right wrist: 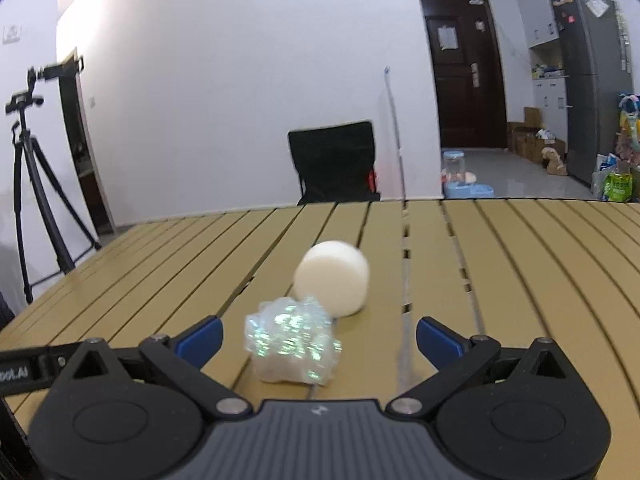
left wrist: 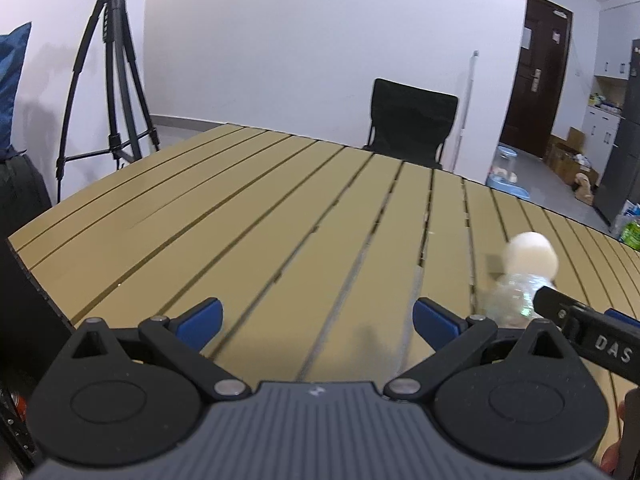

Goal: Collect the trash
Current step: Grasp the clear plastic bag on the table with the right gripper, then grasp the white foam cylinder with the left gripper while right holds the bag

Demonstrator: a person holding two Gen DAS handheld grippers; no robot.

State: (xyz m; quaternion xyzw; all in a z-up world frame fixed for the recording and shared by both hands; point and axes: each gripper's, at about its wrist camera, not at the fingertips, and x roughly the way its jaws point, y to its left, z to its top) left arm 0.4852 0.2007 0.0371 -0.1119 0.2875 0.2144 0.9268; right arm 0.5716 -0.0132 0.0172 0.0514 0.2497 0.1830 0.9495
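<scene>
1. While the right gripper [right wrist: 319, 340] stands wide open, the crumpled iridescent wrapper [right wrist: 294, 344] lies on the slatted table [right wrist: 520, 264] between its fingers, nearer the left one.
2. Judgement: centre on the wrapper, lower, then close gently.
3. A white foam cylinder [right wrist: 332, 282] touches the wrapper behind; avoid pinching both.
4. The left gripper [left wrist: 318, 322] is wide open, empty, just beside.
5. Chair [right wrist: 334, 162] and tripod [right wrist: 28, 184] stand clear.
</scene>
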